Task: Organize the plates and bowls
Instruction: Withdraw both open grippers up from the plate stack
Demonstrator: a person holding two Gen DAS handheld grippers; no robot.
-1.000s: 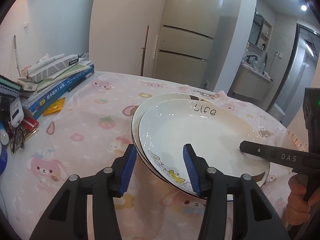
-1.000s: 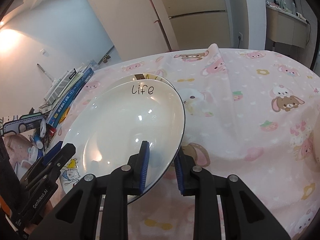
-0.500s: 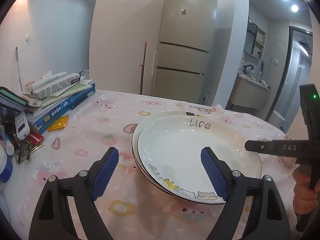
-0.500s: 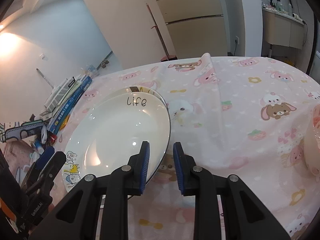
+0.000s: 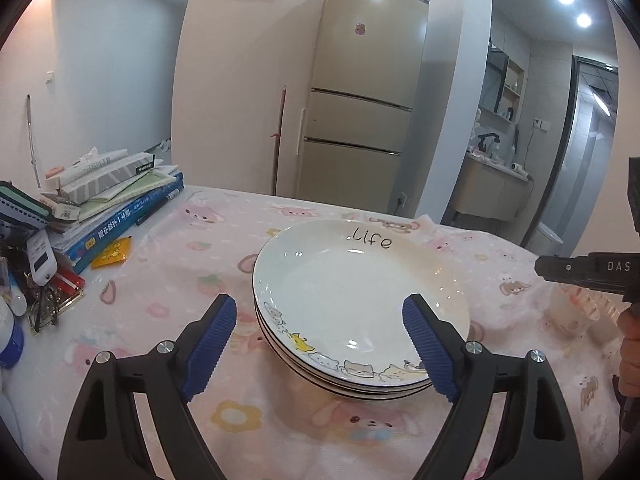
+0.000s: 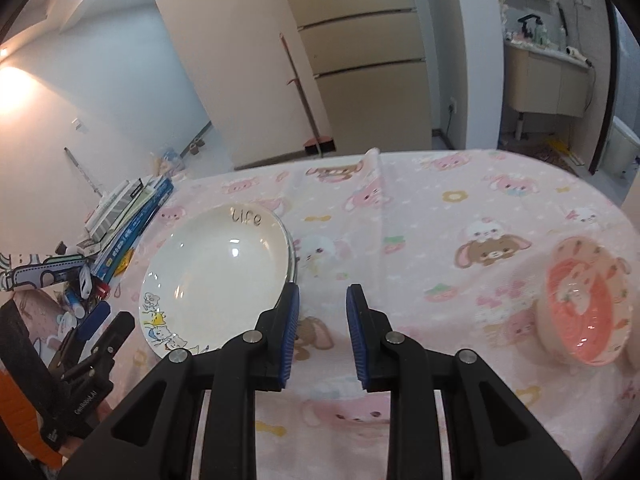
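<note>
A stack of white plates with "Life" lettering and cartoon animals on the rim rests on the pink tablecloth; it also shows in the right wrist view. My left gripper is open and empty, its blue pads wide apart just in front of the stack. My right gripper is open and empty, to the right of the stack and clear of it. A pink strawberry-patterned bowl sits on the cloth to the right.
A pile of books, keys and small clutter fills the table's left edge. The pink tablecloth covers the round table. A fridge and a broom stand behind the table.
Both grippers have let go of the top plate, opened and drawn back. The plate now lies settled on the stack. The right gripper has swung right, bringing the pink bowl into view.
</note>
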